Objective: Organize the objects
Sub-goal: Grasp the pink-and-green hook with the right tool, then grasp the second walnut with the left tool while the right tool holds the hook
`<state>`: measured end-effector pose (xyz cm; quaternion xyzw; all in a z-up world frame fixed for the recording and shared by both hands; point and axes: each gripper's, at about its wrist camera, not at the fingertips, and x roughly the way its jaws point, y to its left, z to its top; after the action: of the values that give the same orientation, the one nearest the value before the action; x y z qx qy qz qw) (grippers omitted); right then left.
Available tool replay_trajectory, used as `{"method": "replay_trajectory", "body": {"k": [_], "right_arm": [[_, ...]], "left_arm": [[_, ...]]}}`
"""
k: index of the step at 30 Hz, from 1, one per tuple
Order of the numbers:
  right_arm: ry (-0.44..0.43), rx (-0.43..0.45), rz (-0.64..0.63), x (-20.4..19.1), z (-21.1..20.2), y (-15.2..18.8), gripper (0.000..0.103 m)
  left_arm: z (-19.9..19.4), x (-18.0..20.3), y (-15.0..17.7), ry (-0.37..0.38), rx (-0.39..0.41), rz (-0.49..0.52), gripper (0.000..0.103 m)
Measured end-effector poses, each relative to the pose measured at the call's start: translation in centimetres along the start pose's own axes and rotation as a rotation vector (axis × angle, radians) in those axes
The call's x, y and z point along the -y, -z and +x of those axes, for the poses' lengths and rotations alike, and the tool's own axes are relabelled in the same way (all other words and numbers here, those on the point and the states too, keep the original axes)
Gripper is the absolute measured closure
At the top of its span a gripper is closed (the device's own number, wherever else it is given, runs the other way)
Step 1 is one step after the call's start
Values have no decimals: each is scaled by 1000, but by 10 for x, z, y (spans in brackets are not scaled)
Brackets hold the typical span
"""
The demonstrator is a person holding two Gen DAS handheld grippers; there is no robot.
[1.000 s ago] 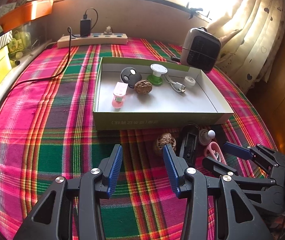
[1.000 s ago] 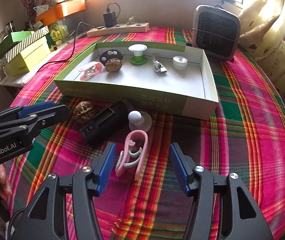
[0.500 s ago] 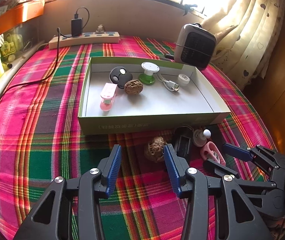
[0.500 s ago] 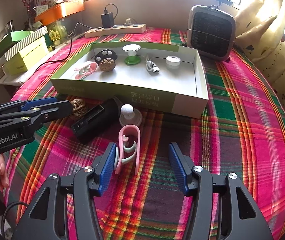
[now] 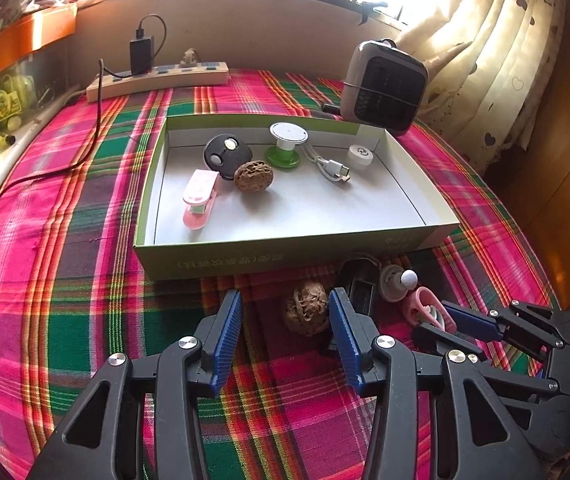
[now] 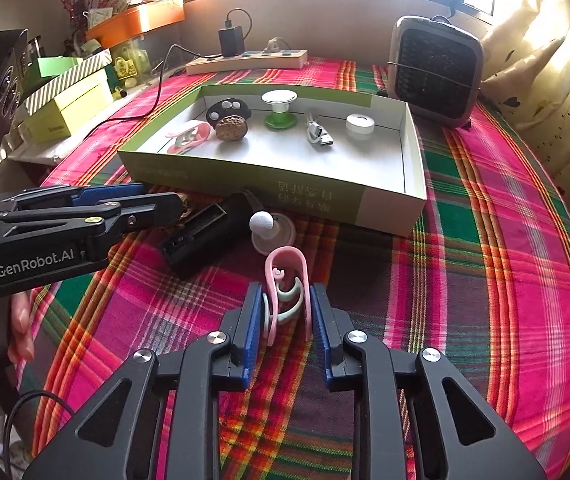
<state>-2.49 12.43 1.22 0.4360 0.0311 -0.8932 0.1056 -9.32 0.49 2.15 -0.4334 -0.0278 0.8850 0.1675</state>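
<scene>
Now squeeze right tongs, closing on the pink clip lying near the box, evenly before lifting, and keep spread left tongs straddling the walnut just left.

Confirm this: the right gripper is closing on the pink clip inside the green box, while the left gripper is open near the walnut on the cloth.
Wrong place. The right wrist view shows the right gripper closing on the pink clip on the cloth, in front of the green box. The left gripper is open near the walnut.
</scene>
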Motion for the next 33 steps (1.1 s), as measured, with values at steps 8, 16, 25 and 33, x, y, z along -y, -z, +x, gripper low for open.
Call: {"method": "replay_trajectory", "body": {"k": [8, 16, 25, 33], "right_arm": [[10, 3, 8, 6, -3, 3, 78], [11, 7, 18, 13, -4, 2, 78], [6, 11, 28, 18, -4, 2, 78], [-2, 11, 32, 20, -5, 3, 78]], "left_arm": [[6, 5, -2, 3, -8, 18, 59], [4, 0, -4, -11, 0, -14, 59], [5, 4, 1, -23, -16, 7, 59], [5, 7, 0, -40, -16, 7, 63]]}}
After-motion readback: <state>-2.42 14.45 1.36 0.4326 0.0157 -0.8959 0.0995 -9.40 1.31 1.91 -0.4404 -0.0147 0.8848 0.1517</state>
